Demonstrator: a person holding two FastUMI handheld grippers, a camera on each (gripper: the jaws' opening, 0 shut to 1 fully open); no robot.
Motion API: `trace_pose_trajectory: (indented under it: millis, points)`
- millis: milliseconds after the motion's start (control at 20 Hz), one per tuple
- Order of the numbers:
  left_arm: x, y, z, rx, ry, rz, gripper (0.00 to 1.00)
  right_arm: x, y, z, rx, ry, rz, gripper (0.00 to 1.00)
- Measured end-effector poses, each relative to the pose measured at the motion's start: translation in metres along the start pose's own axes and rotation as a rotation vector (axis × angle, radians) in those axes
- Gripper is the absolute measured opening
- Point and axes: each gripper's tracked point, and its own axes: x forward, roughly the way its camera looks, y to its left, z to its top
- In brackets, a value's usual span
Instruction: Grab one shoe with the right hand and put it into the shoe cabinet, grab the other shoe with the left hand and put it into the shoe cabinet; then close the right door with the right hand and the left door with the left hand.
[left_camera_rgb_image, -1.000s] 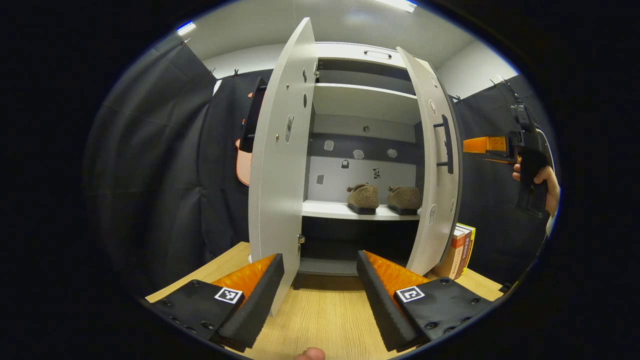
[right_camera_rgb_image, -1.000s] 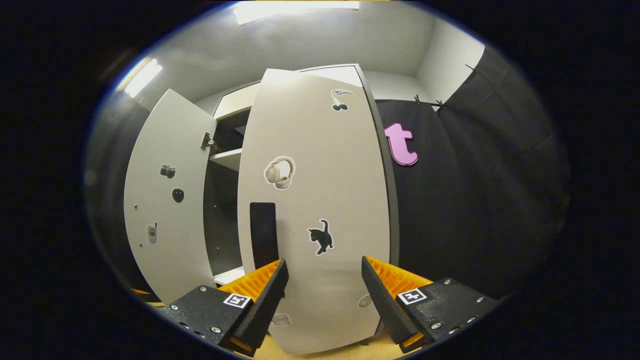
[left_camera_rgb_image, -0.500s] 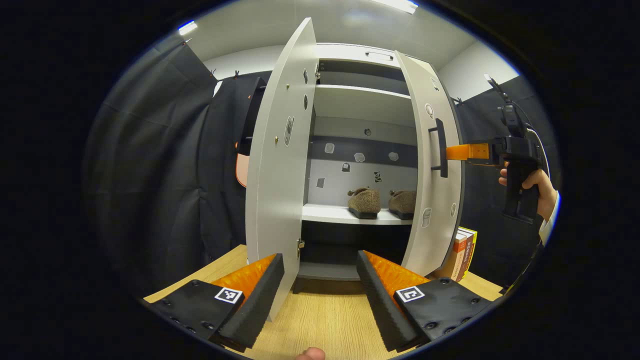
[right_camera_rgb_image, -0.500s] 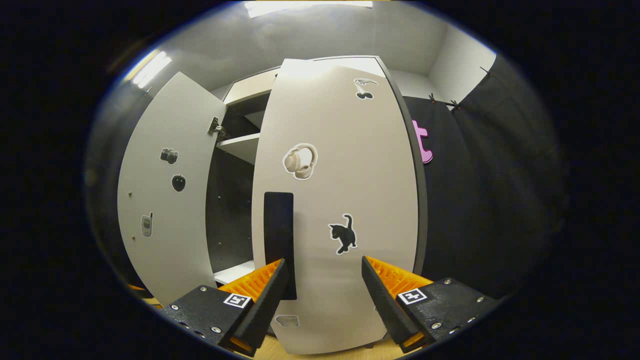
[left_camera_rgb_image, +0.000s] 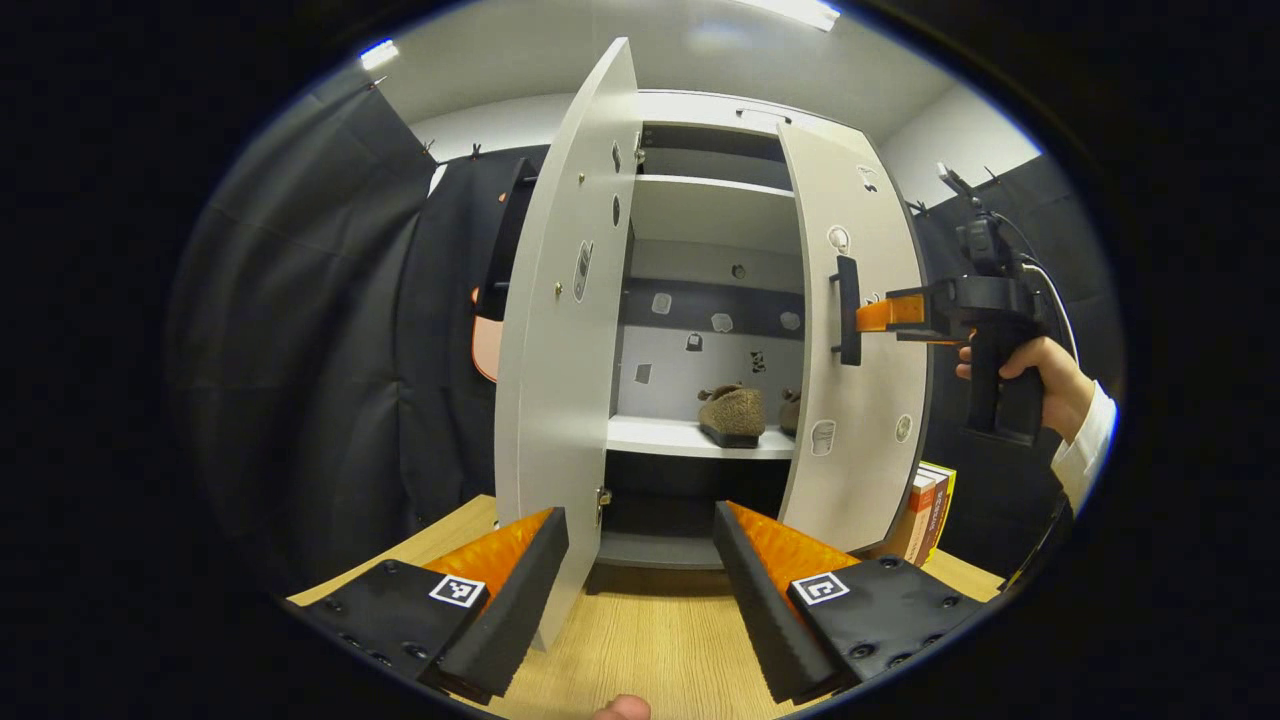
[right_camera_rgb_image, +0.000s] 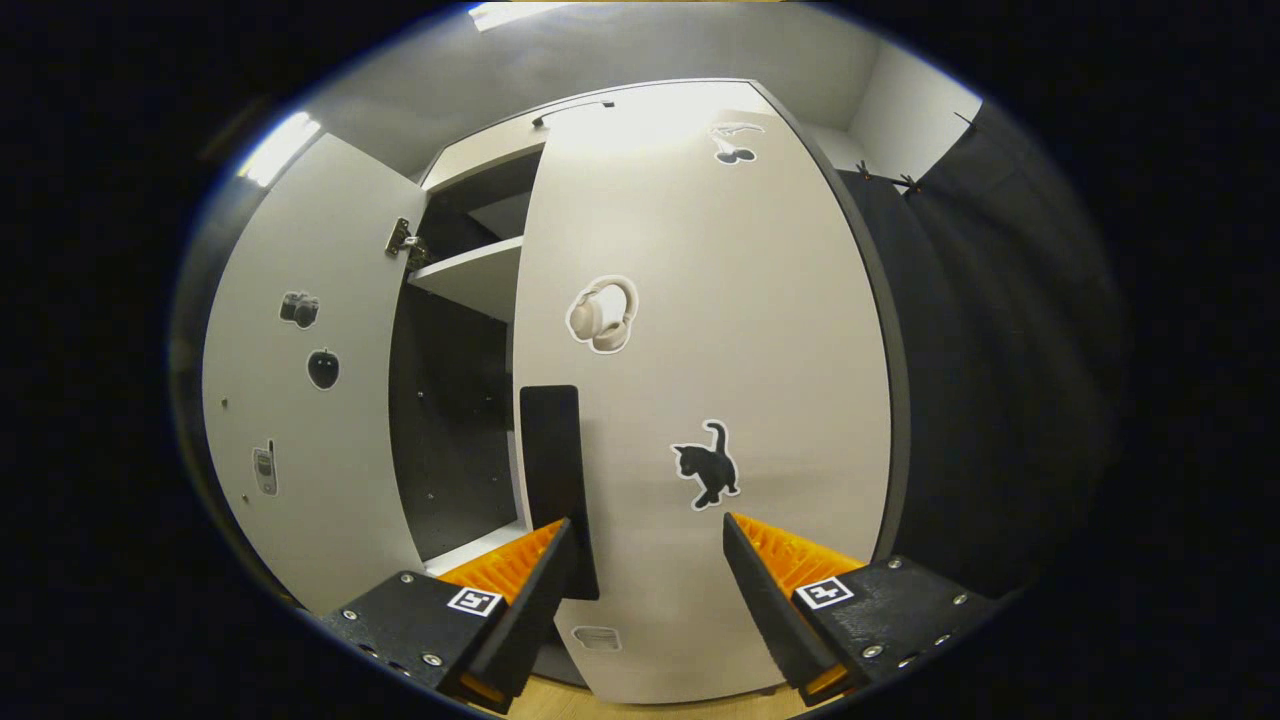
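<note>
Two brown fuzzy shoes sit side by side on the middle shelf (left_camera_rgb_image: 650, 437) of the shoe cabinet (left_camera_rgb_image: 715, 110): the left shoe (left_camera_rgb_image: 728, 413) in full sight, the right shoe (left_camera_rgb_image: 790, 412) partly hidden behind the right door (left_camera_rgb_image: 850, 470). The right door stands partly swung toward the opening, its outer face carrying a black handle (right_camera_rgb_image: 552, 470) and stickers of headphones (right_camera_rgb_image: 601, 314) and a cat (right_camera_rgb_image: 708, 464). The right gripper (right_camera_rgb_image: 648, 545), fingers spread apart and grasping nothing, is held against this door face just beside the handle; in the left gripper view the same tool (left_camera_rgb_image: 905, 313) appears in a hand (left_camera_rgb_image: 1040, 370) with a white sleeve (left_camera_rgb_image: 1085, 450), its fingertips at the door beside the handle. The left door (left_camera_rgb_image: 560, 330) stands wide open. The left gripper (left_camera_rgb_image: 640, 540), likewise spread and empty, hovers over the wooden table (left_camera_rgb_image: 650, 640) in front of the cabinet, near the left door's lower edge. Books (left_camera_rgb_image: 925, 510) stand to the right of the cabinet.
</note>
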Motion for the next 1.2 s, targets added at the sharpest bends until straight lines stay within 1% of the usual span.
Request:
trace_pose_trajectory:
  millis: [100,350,400,500,550,700,900,950,1000,1150,1200]
  points:
    - [-0.001,0.003,-0.001,-0.004,0.006,0.003,0.96,0.003,0.001,0.000,-0.009,0.004,-0.003,0.91]
    - [-0.006,0.013,0.001,-0.025,0.003,0.031,0.96,0.011,0.003,0.000,-0.077,-0.007,-0.026,0.91]
    - [-0.007,0.016,0.003,-0.028,0.000,0.035,0.94,0.012,0.003,0.000,-0.086,-0.008,-0.031,0.91]
    - [-0.011,0.023,0.006,-0.027,-0.004,0.044,0.96,0.015,0.003,-0.001,-0.099,-0.014,-0.042,0.91]
    - [-0.011,0.027,0.008,-0.025,-0.008,0.052,0.94,0.016,0.003,-0.002,-0.104,-0.014,-0.047,0.91]
    - [-0.018,0.042,0.017,-0.026,-0.023,0.083,0.96,0.014,0.000,-0.002,-0.116,-0.009,-0.067,0.91]
    - [-0.028,0.072,0.024,-0.044,-0.036,0.148,0.95,-0.006,0.001,0.001,-0.103,-0.023,-0.057,0.92]
    - [-0.029,0.081,0.024,-0.042,-0.035,0.172,0.94,-0.012,0.000,0.002,-0.098,-0.026,-0.059,0.92]
    - [-0.030,0.092,0.025,-0.035,-0.033,0.197,0.95,-0.019,-0.002,0.003,-0.094,-0.031,-0.062,0.92]
    - [-0.030,0.129,0.039,-0.007,-0.057,0.269,0.94,-0.035,-0.012,0.004,-0.085,-0.031,-0.082,0.91]
    - [-0.028,0.140,0.047,0.002,-0.063,0.292,0.96,-0.041,-0.015,0.004,-0.078,-0.032,-0.087,0.91]
